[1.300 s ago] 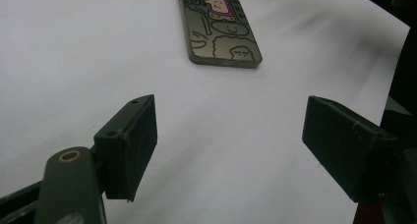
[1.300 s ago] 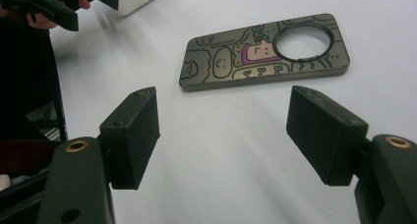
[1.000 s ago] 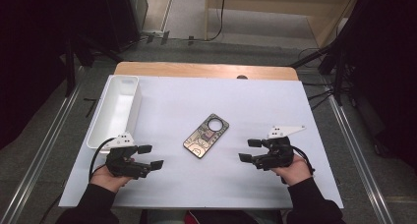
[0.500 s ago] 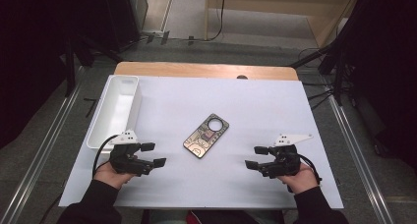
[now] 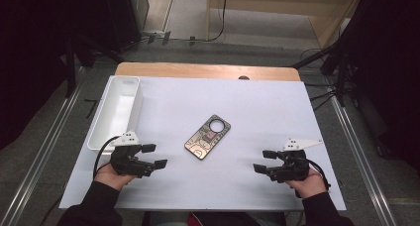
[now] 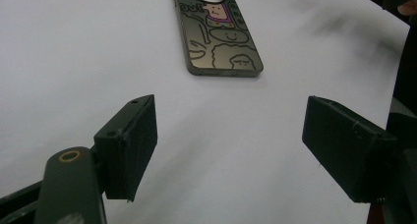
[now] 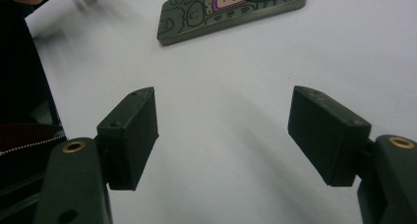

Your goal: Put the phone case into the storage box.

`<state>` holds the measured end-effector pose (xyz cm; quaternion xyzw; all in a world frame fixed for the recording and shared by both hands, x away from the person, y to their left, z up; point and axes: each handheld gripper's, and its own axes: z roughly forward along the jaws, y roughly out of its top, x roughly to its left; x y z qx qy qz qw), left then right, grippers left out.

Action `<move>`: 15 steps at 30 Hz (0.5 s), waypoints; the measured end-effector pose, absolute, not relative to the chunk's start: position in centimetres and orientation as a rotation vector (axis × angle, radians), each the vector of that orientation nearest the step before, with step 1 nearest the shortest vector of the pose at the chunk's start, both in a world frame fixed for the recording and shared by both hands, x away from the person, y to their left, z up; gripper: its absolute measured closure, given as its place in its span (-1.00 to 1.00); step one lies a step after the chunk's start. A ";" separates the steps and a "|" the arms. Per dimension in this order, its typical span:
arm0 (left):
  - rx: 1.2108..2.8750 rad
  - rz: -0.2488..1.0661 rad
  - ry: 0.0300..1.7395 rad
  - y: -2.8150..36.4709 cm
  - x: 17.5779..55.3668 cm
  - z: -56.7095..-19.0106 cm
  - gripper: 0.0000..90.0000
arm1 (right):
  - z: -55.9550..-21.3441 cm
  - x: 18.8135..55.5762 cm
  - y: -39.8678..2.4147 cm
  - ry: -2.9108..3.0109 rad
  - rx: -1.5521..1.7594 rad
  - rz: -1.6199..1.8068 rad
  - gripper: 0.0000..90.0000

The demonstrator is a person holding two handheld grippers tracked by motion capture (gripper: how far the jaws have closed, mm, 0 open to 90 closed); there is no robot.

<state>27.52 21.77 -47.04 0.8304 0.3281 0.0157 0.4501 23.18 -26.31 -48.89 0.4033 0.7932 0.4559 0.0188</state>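
1. Since a second ago the right claw [image 5: 263,161] has drawn back toward the worktop's near right; the left claw [image 5: 153,155] has kept its place.
2. Both claws stand apart and empty.
3. The phone case [image 5: 208,137] lies flat mid-worktop [image 5: 257,107], between the claws and apart from both.
4. To lift it well, I judge: come in low at a short edge, since it lies thin and flat.
5. A white tray [image 5: 119,107] sits far left. Nothing blocks either approach.

Phone case [image 5: 208,137] between open hand-held grippers
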 end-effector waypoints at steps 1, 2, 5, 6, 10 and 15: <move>2.049 0.042 0.815 21.8 27.5 -47.0 -0.53 | -48.9 23.2 -26.3 2.466 1.252 1.413 -0.42; 2.049 0.044 0.815 21.8 27.5 -47.0 -0.53 | -48.9 23.2 -26.3 2.467 1.251 1.413 -0.42; 2.059 0.054 0.804 21.5 27.6 -46.9 -0.53 | -49.0 23.2 -26.2 2.471 1.248 1.414 -0.42; 2.067 0.057 0.796 21.4 27.6 -46.9 -0.53 | -49.0 23.3 -26.2 2.471 1.248 1.413 -0.42; 2.065 0.061 0.777 21.3 27.7 -46.3 -0.53 | -49.0 23.3 -26.2 2.465 1.256 1.414 -0.42; 2.078 0.057 0.744 20.2 27.9 -45.6 -0.53 | -49.1 23.3 -26.2 2.471 1.253 1.419 -0.42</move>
